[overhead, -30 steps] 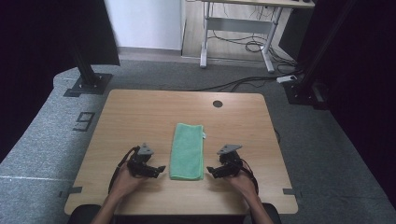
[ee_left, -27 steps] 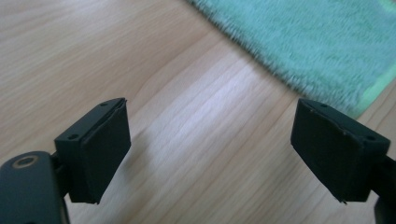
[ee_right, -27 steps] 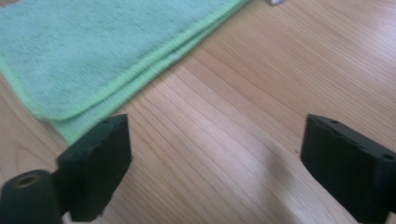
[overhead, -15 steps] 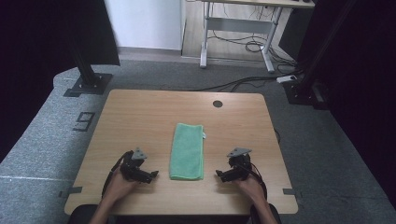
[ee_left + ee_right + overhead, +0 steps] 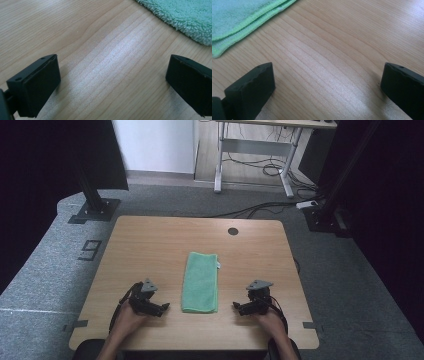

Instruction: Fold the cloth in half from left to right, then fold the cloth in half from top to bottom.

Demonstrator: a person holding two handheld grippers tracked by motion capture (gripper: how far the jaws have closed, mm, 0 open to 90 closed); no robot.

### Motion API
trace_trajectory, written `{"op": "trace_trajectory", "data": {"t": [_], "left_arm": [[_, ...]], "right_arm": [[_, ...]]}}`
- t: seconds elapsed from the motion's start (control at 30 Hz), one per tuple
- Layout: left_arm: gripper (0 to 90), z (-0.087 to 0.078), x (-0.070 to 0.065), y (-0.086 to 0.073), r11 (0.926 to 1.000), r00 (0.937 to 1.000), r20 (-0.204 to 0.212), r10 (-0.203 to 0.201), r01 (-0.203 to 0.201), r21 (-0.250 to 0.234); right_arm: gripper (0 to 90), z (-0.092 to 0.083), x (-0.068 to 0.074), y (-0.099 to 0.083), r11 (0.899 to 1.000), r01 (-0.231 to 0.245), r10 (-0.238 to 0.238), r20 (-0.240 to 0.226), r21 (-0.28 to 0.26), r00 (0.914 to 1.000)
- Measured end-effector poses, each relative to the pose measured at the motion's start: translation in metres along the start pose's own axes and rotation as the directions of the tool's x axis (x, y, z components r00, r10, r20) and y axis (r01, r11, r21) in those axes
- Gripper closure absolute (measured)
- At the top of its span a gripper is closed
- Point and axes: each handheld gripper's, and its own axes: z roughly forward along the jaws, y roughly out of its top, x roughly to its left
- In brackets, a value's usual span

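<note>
1. Left hand [image 5: 127,317] comes in from the near edge of the light wooden table with rounded corners [image 5: 150,245] and holds the left black two-jaw gripper [image 5: 162,308] low over the near-left part of the tabletop. A grey three-cornered plate sits on top of it.
2. Left gripper view: jaws stand wide apart, nothing between them but bare wood grain [image 5: 110,67]. The fluffy edge of the cloth [image 5: 185,17] lies beyond the right-hand jaw, apart from it.
3. Folded green microfibre cloth [image 5: 201,281] lies flat at the table's middle, long side running near to far, its near end level with the two grippers and between them. A small white tag shows at its right edge.
4. Right black two-jaw gripper [image 5: 237,308] is held by the right hand [image 5: 267,320] at the near-right part of the table, pointing towards the cloth, close to it but not touching.
5. Right gripper view: jaws are also spread wide, empty, over bare wood. The cloth's stitched, layered edge [image 5: 244,20] lies beyond the left-hand jaw.
6. A small dark round hole [image 5: 233,231] sits near the table's far edge, right of centre.
</note>
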Motion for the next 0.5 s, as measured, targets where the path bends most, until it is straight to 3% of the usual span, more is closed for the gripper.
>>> {"op": "trace_trajectory", "data": {"t": [0.5], "left_arm": [[0.0, 0.0021, -0.0001, 0.0023, 1.0, 0.9999, -0.008, -0.007, 0.007, -0.002]], "right_arm": [[0.0, 0.0011, 0.0007, 0.001, 1.0, -0.01, 0.01, 0.009, -0.001, 0.9999]]}}
